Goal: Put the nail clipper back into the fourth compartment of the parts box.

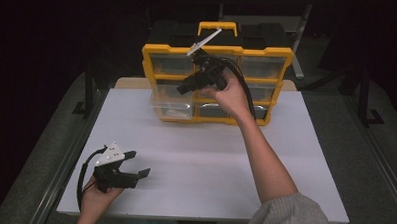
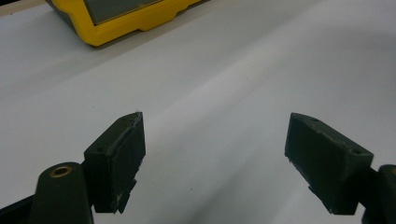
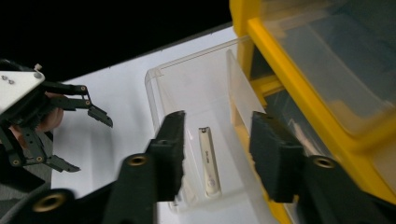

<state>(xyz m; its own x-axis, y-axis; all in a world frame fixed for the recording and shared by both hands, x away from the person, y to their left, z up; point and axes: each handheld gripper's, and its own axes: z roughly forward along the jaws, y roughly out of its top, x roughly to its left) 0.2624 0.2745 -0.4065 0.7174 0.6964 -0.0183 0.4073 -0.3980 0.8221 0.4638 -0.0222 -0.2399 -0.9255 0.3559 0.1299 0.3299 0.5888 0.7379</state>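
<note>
Right gripper (image 3: 217,154), fingers parted and empty, hovers over the white stick (image 3: 209,163) in the open drawer (image 3: 159,88) (left gripper (image 1: 134,165) wide open).

White table (image 1: 195,157), yellow drawer organiser (image 1: 158,53), clear open drawer (image 3: 187,79)

From above my side, the high view looks forward and down over the whole white table (image 1: 195,157), the yellow organizer (image 1: 215,82) at twelve o'clock. My left gripper view sits low and close over the tabletop, catching the organizer's corner (image 2: 116,21) at eleven o'clock. My right gripper view hangs close above the pulled-out clear drawer (image 3: 196,140), with the left gripper (image 3: 77,135) at nine o'clock.
</note>
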